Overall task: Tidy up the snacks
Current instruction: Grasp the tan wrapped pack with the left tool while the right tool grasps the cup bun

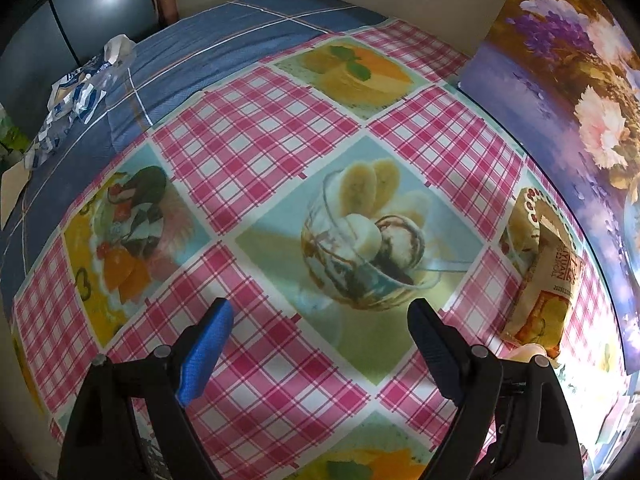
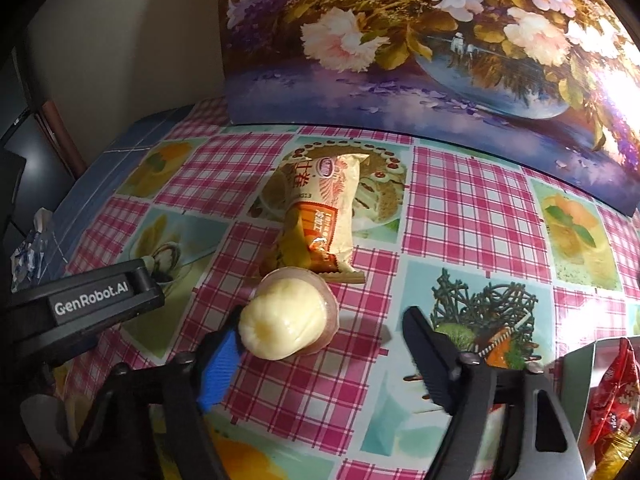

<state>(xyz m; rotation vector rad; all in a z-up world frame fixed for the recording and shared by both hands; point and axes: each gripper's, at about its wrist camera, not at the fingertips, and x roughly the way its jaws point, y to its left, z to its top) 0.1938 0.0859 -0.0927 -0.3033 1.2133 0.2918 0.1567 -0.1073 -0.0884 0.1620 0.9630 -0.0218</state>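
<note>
A pale yellow jelly cup [image 2: 286, 326] lies on its side on the table [image 2: 460, 200], its base just beside the end of an orange-and-cream wrapped snack roll [image 2: 320, 216] that stretches away toward the flower painting [image 2: 400, 40] propped at the back. The right claw [image 2: 320, 332] brackets the cup: the blue-padded finger touches or nearly touches its near end, while the black finger stands well clear on the other side, so the jaws are apart and nothing is gripped. This looks like the pick-up step for the cup; the next move likely calls for centring the claw over the cup so both pads meet it before squeezing, gently, since the rounded plastic could roll or slip. The left claw [image 1: 320, 316] hangs spread and empty over bare checked oilcloth, with the same snack roll [image 1: 548, 280] off to its right.
</note>
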